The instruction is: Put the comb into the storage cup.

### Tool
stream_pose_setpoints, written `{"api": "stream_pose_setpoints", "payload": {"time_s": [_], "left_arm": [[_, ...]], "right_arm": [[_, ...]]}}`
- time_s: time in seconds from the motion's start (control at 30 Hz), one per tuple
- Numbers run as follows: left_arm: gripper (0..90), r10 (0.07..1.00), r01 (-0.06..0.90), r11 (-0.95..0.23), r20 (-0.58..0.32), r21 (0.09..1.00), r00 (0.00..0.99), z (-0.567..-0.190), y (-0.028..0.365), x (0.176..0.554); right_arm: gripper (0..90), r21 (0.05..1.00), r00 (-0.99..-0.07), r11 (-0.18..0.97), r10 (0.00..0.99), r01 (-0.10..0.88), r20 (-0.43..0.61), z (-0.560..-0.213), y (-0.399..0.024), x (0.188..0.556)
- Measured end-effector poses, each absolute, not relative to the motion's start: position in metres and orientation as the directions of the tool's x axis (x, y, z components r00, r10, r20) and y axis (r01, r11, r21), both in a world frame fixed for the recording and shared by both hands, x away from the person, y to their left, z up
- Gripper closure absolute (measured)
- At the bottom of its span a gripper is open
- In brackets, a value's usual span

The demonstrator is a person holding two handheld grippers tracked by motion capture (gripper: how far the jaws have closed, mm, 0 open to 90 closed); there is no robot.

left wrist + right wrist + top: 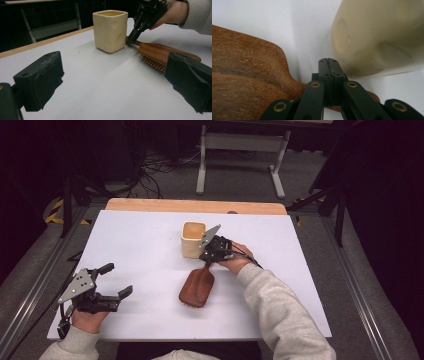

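1. Nearest me, the left hand-held gripper (116, 281) rests low at the near left of the white desk (140, 245), its jaws spread wide with nothing between them.
2. Mid-desk lies a wooden hairbrush (197, 287), bristles down, its handle pointing toward the far side.
3. Just beyond it stands a cream square cup (193, 239), upright, close beside the handle.
4. Over that handle, the right hand-held gripper (206, 261) points down with jaws clenched together, tips at the handle, next to the cup.

1 wooden hairbrush (197, 288), 1 cream square cup (193, 239), 2 grippers on 1 white table (140, 245).
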State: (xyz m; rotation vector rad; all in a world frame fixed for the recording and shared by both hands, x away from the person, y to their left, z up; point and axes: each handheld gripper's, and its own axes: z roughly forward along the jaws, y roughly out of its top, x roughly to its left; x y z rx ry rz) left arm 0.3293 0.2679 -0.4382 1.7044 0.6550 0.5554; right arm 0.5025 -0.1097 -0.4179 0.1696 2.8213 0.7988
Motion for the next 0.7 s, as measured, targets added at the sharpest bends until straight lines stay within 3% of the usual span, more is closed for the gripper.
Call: {"api": "stream_pose_setpoints", "payload": {"time_s": [0.7], "left_arm": [[3.2, 0.678, 0.135, -0.177, 0.021, 0.975, 0.735, -0.4385, 0.2675, 0.3294]], "right_arm": [[90.0, 0.439, -0.976, 0.894, 0.167, 0.09, -0.14, -0.4242, -0.1161, 0.5015]]}}
